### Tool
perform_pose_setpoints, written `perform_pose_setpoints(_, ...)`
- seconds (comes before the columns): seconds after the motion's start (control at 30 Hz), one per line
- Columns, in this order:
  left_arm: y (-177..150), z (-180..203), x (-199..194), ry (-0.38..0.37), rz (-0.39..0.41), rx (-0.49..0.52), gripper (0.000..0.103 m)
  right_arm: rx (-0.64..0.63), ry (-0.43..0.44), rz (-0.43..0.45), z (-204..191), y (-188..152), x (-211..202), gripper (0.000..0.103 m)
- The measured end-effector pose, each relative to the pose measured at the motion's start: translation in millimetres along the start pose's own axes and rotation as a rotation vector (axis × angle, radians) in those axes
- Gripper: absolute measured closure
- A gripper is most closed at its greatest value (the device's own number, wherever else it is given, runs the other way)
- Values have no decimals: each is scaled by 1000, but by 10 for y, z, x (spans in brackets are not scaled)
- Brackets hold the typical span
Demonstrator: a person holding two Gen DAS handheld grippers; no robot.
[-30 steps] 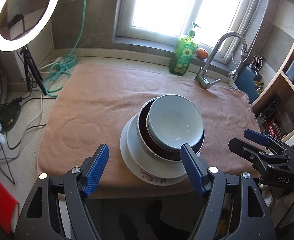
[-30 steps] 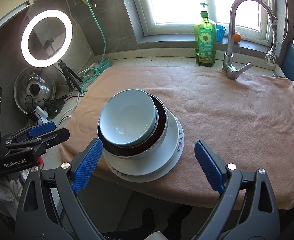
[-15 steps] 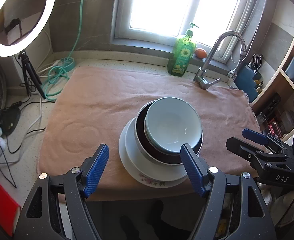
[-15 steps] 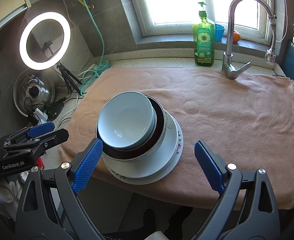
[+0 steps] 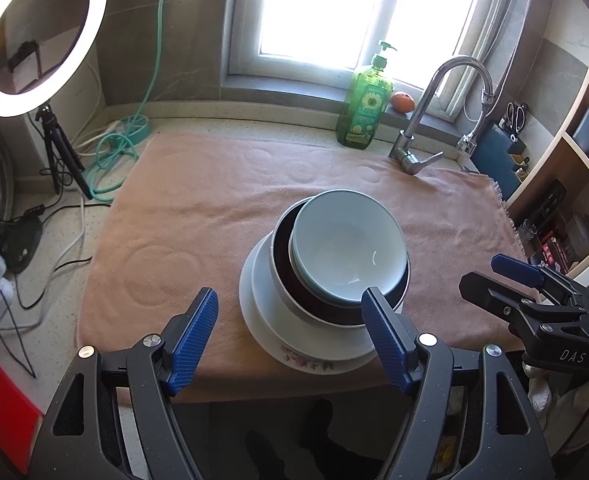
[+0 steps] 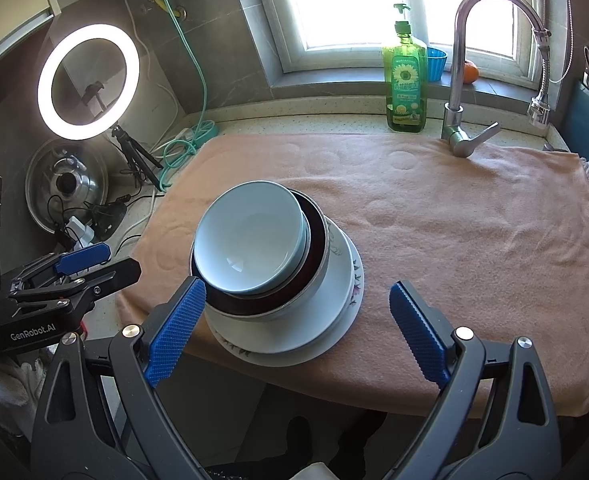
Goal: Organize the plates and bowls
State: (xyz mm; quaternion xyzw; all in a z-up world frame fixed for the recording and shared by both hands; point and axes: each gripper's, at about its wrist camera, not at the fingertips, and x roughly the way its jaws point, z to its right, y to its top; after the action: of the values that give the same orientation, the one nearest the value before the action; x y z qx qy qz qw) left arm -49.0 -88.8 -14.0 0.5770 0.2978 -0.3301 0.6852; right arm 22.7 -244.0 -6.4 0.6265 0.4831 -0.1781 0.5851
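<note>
A light blue bowl [image 5: 346,252] [image 6: 250,236] sits in a dark maroon bowl [image 5: 290,280] [image 6: 314,232]. Both rest on stacked white plates [image 5: 270,320] [image 6: 326,312], the lowest with a flower rim, near the front of a pink towel [image 5: 214,208] [image 6: 454,220]. My left gripper [image 5: 290,304] hangs open in front of the stack, its right pad by the bowls' near rim. Opposite it, my right gripper [image 6: 296,296] is open too, its left pad by the bowls' near edge. Neither holds anything. Each shows side-on in the other's view: the right gripper [image 5: 490,278], the left gripper [image 6: 94,264].
A green soap bottle [image 5: 364,112] [image 6: 406,80] and a faucet [image 5: 426,120] [image 6: 458,80] stand at the back by the window. At the left are a ring light [image 5: 38,36] [image 6: 88,80], cables and a pot lid [image 6: 66,184]. Shelves [image 5: 554,160] line the right side. The counter's front edge runs just below the stack.
</note>
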Motion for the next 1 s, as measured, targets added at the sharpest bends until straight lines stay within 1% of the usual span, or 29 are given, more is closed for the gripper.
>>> perform_pose_setpoints(0.37, -11, 20, 49, 62, -19, 17, 29, -1, 0, -4, 4, -43, -7, 8)
perform_pose_setpoints(0.53, -9, 9, 57, 55, -24, 2, 29, -2, -5, -3, -18, -64, -14, 8)
perform_pose_setpoints(0.67, -4, 10, 50, 72, -19, 2, 29, -1, -6, -4, -18, -69, -14, 8)
perform_pose_setpoints(0.9, -5, 22, 29, 64, 8, 12, 29, 5, -12, -4, 0, -68, -21, 8)
perform_pose_setpoints(1.0, 2, 7, 57, 64, -6, 0, 29, 4, -15, -9, 8, -71, -13, 8)
